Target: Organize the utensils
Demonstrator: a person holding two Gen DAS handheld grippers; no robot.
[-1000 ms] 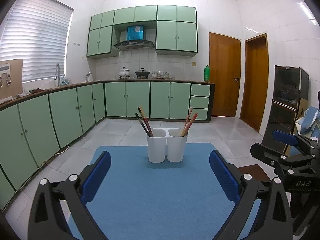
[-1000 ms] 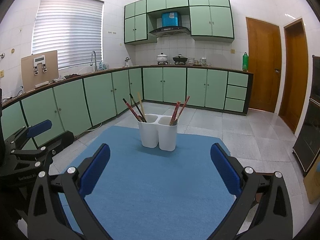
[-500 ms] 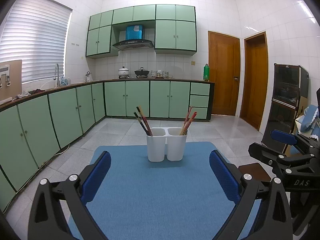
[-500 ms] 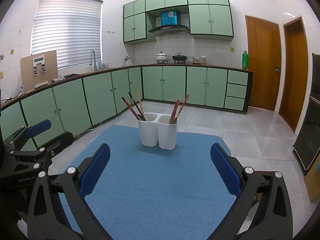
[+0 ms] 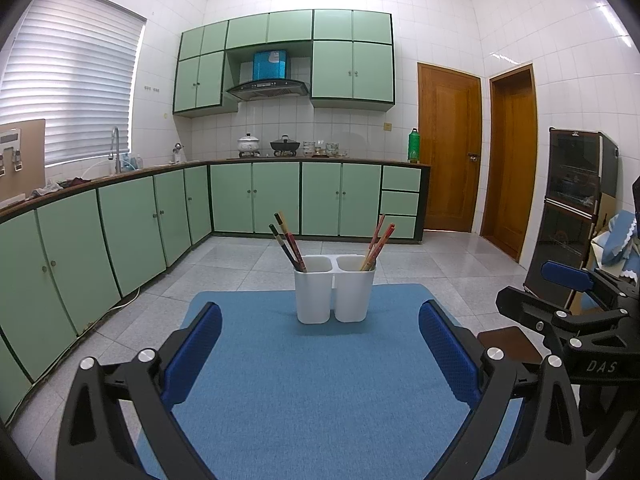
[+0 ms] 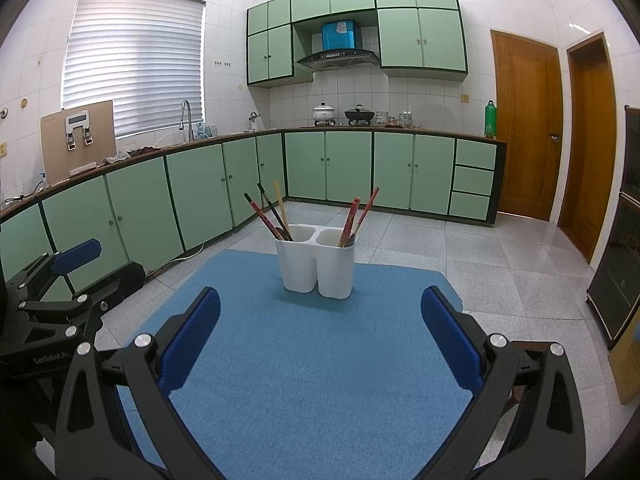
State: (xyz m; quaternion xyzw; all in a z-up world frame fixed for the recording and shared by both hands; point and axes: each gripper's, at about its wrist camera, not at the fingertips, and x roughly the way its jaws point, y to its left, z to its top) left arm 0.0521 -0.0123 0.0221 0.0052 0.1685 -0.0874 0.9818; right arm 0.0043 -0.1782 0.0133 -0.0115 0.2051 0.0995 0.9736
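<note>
While the left gripper (image 5: 320,344) hangs over the near part of the blue mat (image 5: 320,392) with its blue-padded fingers (image 5: 192,356) spread wide and nothing between them, a white two-compartment holder (image 5: 334,295) stands upright toward the mat's far edge, well apart from both tools. Its left compartment holds dark and red chopsticks (image 5: 286,242) leaning to the left, and its right compartment holds reddish chopsticks (image 5: 378,244) leaning to the right. Farther right, the right gripper (image 6: 320,338) is likewise parted wide and empty, poised above the same mat and facing the holder. Behind everything runs a row of green cabinets (image 5: 256,196), and two wooden doors (image 5: 450,152) close the room on the right side.
</note>
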